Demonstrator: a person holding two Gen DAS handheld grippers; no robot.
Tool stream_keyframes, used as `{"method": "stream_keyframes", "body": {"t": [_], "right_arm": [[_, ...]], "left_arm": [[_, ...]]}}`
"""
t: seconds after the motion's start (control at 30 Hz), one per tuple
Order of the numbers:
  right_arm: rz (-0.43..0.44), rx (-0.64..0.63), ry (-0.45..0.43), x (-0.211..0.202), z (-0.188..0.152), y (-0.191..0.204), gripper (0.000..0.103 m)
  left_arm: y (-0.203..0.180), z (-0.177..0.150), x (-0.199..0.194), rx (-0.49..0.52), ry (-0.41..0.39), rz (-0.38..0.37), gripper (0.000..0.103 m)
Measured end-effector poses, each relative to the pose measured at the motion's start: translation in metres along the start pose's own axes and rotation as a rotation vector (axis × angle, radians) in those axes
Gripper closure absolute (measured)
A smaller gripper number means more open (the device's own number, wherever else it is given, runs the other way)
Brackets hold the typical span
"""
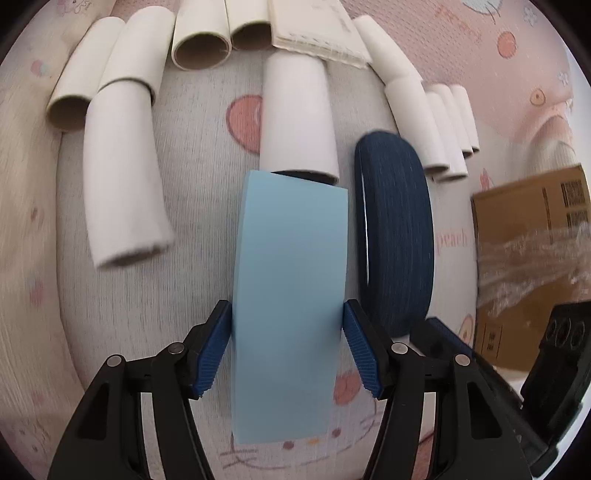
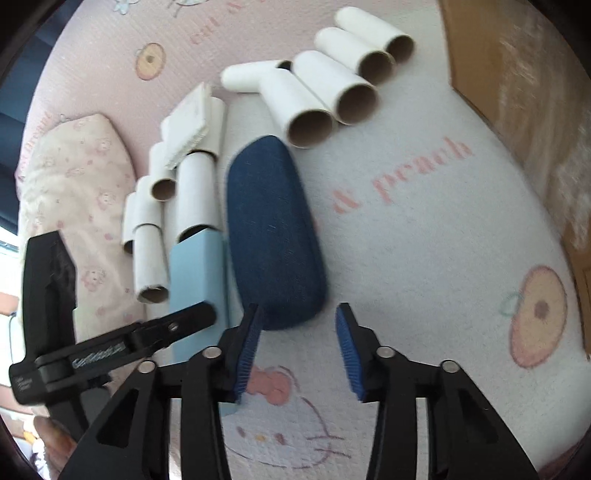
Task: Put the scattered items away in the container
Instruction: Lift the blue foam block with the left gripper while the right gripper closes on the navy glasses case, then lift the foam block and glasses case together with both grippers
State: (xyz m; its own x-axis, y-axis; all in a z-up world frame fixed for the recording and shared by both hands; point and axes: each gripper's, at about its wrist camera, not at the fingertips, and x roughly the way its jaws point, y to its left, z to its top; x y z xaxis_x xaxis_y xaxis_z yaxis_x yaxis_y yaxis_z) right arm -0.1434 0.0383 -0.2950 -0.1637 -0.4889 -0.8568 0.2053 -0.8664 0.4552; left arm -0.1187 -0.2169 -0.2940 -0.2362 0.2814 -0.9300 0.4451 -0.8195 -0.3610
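Lying flat on a printed bed cover (image 1: 192,155): a light blue box (image 1: 290,295), long side running away from the left camera, far end touching the mouth of a white cardboard tube (image 1: 297,118). Just right of it, a dark blue oval case (image 1: 393,236), standing on its edge in the left view, close to the box with only a thin strip of cover between. Further out, more white tubes (image 2: 332,99) fanned in an arc behind both, some nested, a flat cream booklet (image 1: 317,33) resting across a few. At the right edge, a brown cardboard container (image 1: 532,266), partly blurred, well apart from the box, with bare cover between it and the case. Open room mostly on the near side and to the right of the case; tight on the left, hemmed by a long tube (image 1: 122,177). Left gripper (image 1: 288,347) set astride the box, about half open, both blue pads (image 1: 212,350) pressed against its long sides. Right gripper (image 2: 297,349) near the case's rounded end, jaws partly open with nothing between them; left pad (image 2: 249,350) just at the case's near end, contact unclear, right pad clear of it.
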Motion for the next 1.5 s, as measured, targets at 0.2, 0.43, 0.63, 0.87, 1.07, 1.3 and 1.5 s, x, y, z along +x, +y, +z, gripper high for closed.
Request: {"method": "stream_keyframes", "body": {"t": [0.2,0.43,0.63,0.87,1.07,1.3,1.5], "right_arm": [[-0.084,-0.113,0.018,0.02,0.01,0.02,0.039],[-0.101,-0.169,0.027,0.035,0.014,0.029,0.042],[-0.097,-0.157,0.026,0.029,0.006,0.024,0.042],[-0.116,-0.067,0.048,0.013,-0.013,0.005,0.042],[-0.147,-0.031,0.057,0.007,-0.026,-0.002,0.042],[-0.167,-0.033,0.059,0.01,-0.024,0.009,0.041],[-0.198,-0.077,0.03,0.014,-0.013,0.027,0.038]], "left_arm": [[-0.005,0.011,0.009,-0.004,-0.006,-0.038,0.038],[0.001,0.006,0.01,-0.011,0.002,-0.125,0.039],[-0.018,-0.003,0.019,0.038,0.013,-0.135,0.039],[-0.048,-0.02,0.029,0.114,0.056,-0.144,0.039],[-0.069,-0.021,0.033,0.194,0.071,-0.063,0.039],[-0.055,-0.008,0.026,0.144,0.041,0.004,0.039],[-0.046,-0.007,0.026,0.105,0.092,-0.003,0.038]]}}
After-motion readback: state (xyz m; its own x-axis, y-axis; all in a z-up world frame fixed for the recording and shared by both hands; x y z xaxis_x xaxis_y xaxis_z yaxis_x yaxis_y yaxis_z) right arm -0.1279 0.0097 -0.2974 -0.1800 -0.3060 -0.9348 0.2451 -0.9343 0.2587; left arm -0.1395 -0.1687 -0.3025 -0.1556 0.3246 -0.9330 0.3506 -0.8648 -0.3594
